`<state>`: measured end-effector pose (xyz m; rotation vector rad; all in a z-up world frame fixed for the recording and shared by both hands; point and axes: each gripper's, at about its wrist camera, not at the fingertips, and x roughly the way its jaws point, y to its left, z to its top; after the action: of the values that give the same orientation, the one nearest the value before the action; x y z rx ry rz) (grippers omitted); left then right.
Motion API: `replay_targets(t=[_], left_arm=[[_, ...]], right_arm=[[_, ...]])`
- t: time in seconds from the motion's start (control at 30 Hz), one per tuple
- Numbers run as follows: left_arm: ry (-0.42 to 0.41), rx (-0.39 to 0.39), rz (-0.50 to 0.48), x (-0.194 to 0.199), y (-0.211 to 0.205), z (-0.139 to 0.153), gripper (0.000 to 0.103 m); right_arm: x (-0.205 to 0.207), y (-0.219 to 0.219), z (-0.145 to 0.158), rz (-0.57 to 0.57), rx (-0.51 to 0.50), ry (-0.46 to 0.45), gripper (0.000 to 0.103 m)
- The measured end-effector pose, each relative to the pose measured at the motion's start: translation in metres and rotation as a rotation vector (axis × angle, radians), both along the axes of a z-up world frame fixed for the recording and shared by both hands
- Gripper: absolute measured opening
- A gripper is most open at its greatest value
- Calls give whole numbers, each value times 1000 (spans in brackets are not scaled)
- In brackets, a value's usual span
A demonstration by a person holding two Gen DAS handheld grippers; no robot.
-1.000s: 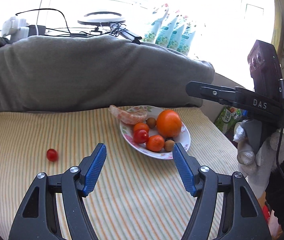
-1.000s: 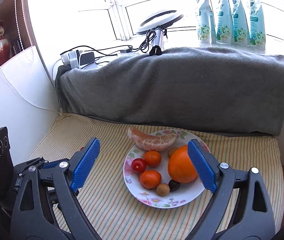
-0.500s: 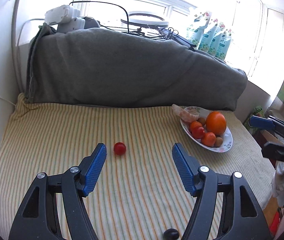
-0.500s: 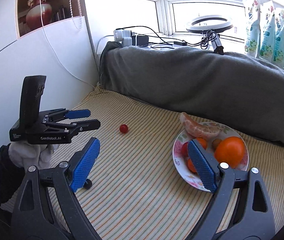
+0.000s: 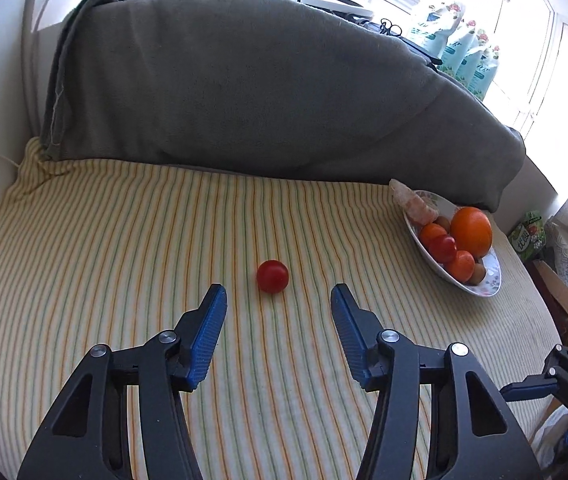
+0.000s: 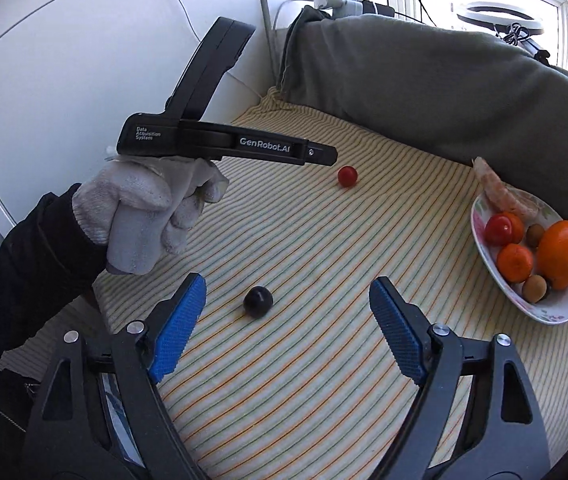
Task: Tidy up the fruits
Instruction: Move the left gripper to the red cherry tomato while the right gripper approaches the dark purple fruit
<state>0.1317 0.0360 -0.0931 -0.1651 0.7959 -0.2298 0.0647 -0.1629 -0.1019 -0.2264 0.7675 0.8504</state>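
While your left tool (image 5: 278, 306) hangs over the striped cloth (image 5: 124, 264), its blue pads (image 5: 208, 336) are spread wide and grip nothing. A small red tomato (image 5: 272, 276) lies on the cloth just ahead of the gap between them, closer to the left pad, touching neither. Off to the right, near the cloth's edge, sits a flowered plate (image 5: 483, 286) with fruit in it: a big orange (image 5: 471, 231), two small oranges, another red tomato, small brown fruits and a peeled citrus piece (image 5: 413, 202) lying over its far rim. A grey blanket (image 5: 268, 96) rises behind the cloth.

Your right tool (image 6: 284, 312) is also spread wide and empty. A dark round fruit (image 6: 258, 301) lies on the cloth just ahead of its pads, nearer the left one and clear of both. In the right wrist view you can see your gloved left hand (image 6: 152, 208) holding the left tool's handle, with its black nose pointing toward the red tomato (image 6: 347, 176), which sits farther out on the cloth, well apart from the dark fruit. The plate (image 6: 539, 312) stands at the right side, well apart from both loose fruits, holding the big orange (image 6: 561, 252) and the smaller pieces. A white wall panel (image 6: 64, 60) stands at the left of the cloth.
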Motion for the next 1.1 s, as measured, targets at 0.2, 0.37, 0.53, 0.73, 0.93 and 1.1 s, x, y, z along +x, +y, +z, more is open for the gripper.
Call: replay_targets(t=[0.2, 0.37, 0.53, 0.73, 0.93, 1.1], left_arm=[[16, 28, -11, 12, -8, -9, 49], [33, 30, -10, 22, -12, -15, 42], [45, 24, 5, 27, -9, -22, 39], [56, 16, 15, 33, -9, -29, 38], [61, 11, 11, 35, -8, -34, 38], [66, 13, 8, 38, -12, -38, 36]], right_arm=[[-2, 9, -19, 13, -31, 36, 73], [1, 17, -27, 18, -45, 50, 63], [5, 26, -35, 32, -67, 61, 58], [8, 34, -41, 45, -71, 76, 51], [11, 47, -49, 49, -81, 87, 46], [18, 49, -53, 47, -82, 93, 46]])
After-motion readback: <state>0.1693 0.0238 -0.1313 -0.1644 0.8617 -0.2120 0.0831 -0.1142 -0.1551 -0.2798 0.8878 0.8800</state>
